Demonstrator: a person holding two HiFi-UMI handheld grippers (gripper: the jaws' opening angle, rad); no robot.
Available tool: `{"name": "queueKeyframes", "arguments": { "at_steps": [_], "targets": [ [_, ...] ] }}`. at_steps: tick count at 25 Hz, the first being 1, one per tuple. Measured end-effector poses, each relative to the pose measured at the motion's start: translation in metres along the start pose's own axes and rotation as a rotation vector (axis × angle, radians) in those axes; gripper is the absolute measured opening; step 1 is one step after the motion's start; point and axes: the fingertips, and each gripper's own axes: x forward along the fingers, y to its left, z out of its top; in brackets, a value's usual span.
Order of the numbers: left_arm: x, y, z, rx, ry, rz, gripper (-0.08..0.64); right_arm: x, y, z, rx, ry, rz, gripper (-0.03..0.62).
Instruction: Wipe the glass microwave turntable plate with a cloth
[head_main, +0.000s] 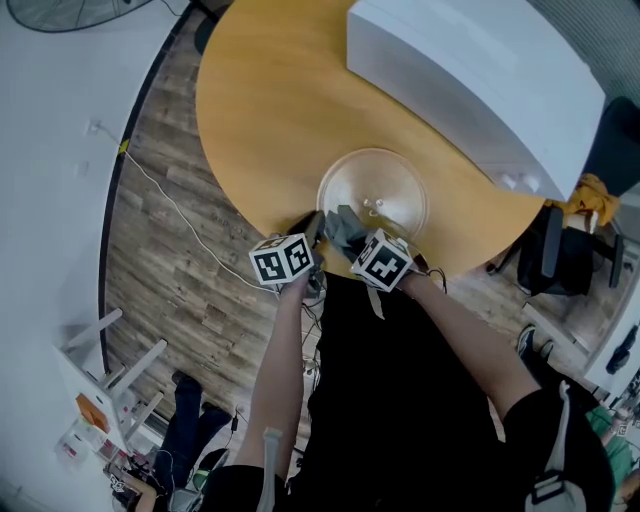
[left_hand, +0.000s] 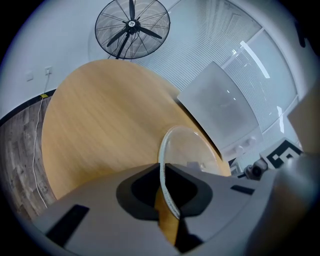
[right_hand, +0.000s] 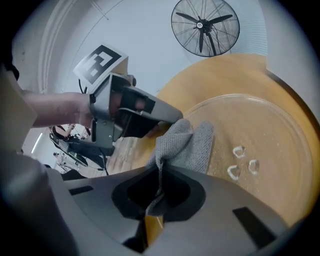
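The clear glass turntable plate (head_main: 372, 192) lies on the round wooden table (head_main: 270, 110) near its front edge. My left gripper (head_main: 313, 235) is shut on the plate's near-left rim (left_hand: 165, 175), which runs edge-on between its jaws. My right gripper (head_main: 345, 240) is shut on a grey cloth (right_hand: 186, 145); the cloth's free end rests on the plate (right_hand: 250, 145) at its near-left part, close to the left gripper (right_hand: 125, 107). Three small raised feet (right_hand: 242, 162) show on the glass.
A white microwave (head_main: 470, 75) stands at the table's back right. A standing fan (left_hand: 132, 27) is beyond the table. Wood floor with a white cable (head_main: 170, 205) lies to the left, and a chair (head_main: 560, 250) stands at the right.
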Motion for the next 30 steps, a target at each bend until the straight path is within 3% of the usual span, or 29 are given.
{"name": "queueKeyframes", "arguments": {
  "at_steps": [10,20,30],
  "targets": [
    [-0.001,0.001,0.001,0.015,-0.006,0.006,0.029,-0.03,-0.006,-0.049,0.065,0.063,0.01,0.021],
    [-0.002,0.001,0.002,0.022,0.006,-0.001,0.029,-0.074,-0.061,-0.071,0.127,0.037,-0.137,0.021],
    [-0.002,0.001,0.001,0.016,0.014,-0.01,0.029,-0.103,-0.129,-0.046,0.139,-0.06,-0.364,0.023]
  ]
}}
